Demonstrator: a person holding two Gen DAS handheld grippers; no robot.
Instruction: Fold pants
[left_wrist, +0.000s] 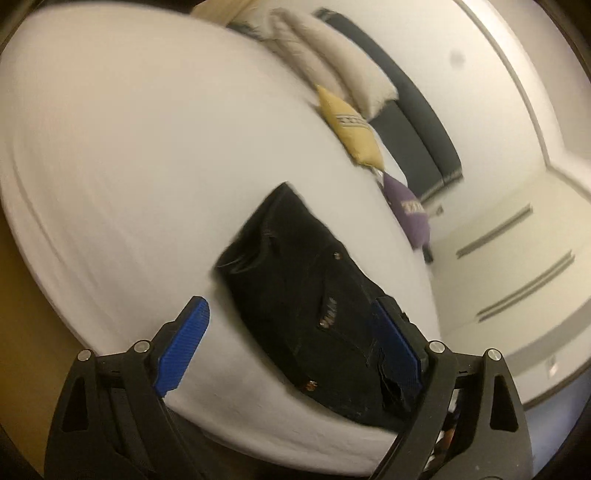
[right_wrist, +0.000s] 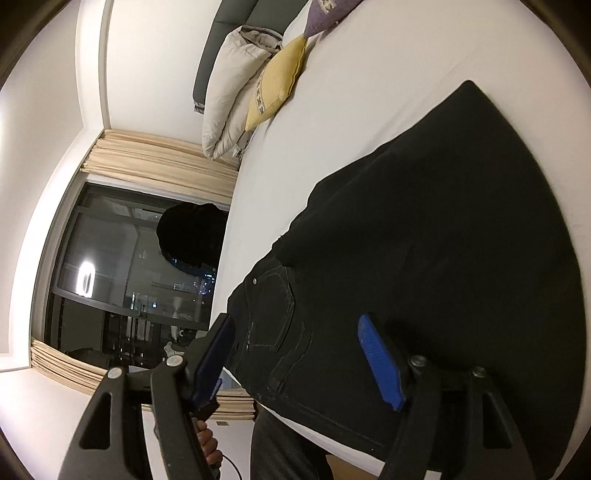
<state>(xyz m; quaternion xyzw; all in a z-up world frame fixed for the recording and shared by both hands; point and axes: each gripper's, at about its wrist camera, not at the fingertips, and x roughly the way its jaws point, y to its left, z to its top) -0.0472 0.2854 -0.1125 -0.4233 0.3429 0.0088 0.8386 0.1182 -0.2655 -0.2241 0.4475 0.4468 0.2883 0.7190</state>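
Note:
Black pants (left_wrist: 306, 280) lie folded on the white bed (left_wrist: 129, 147), near its front edge; the waistband with rivets and a back pocket is at the near end (right_wrist: 280, 332). My left gripper (left_wrist: 291, 332) is open and empty above the bed edge, its blue pads on either side of the pants' near end. My right gripper (right_wrist: 295, 343) is open and empty, hovering over the waistband part of the pants (right_wrist: 443, 240). The folded legs lie over the upper part in the right wrist view.
A yellow cushion (left_wrist: 351, 125), a purple cushion (left_wrist: 410, 210) and a rolled white duvet (left_wrist: 332, 59) lie along the dark headboard (left_wrist: 417, 110). A dark window (right_wrist: 129, 277) with beige curtains is beside the bed. A hand (right_wrist: 207, 443) holds the other gripper.

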